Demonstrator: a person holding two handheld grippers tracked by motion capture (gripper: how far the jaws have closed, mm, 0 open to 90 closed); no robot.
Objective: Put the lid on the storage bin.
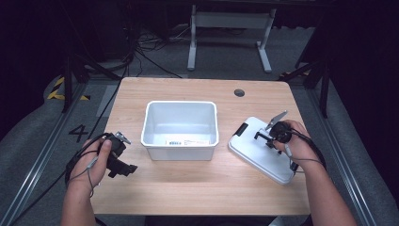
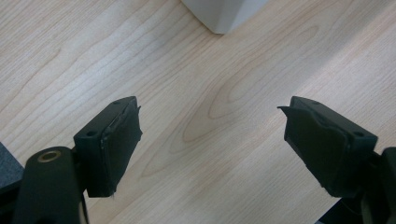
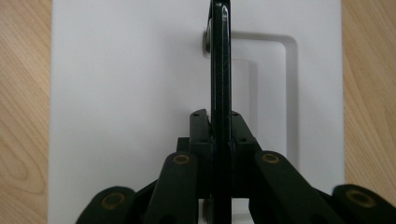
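The white bin (image 1: 180, 128) is showing a small label (image 1: 181, 141) on its front wall, but the print is too small for reading. In the left gripper view only one corner of the bin (image 2: 224, 14) is coming in, the top edge is cutting off the rest. The right gripper (image 3: 220, 126) is covering the near part of the black handle (image 3: 219, 60) on the white lid (image 3: 130, 93), and the lid is running out at the top and the bottom. In the high view the right hand (image 1: 294, 141) is hiding part of the lid (image 1: 259, 150).
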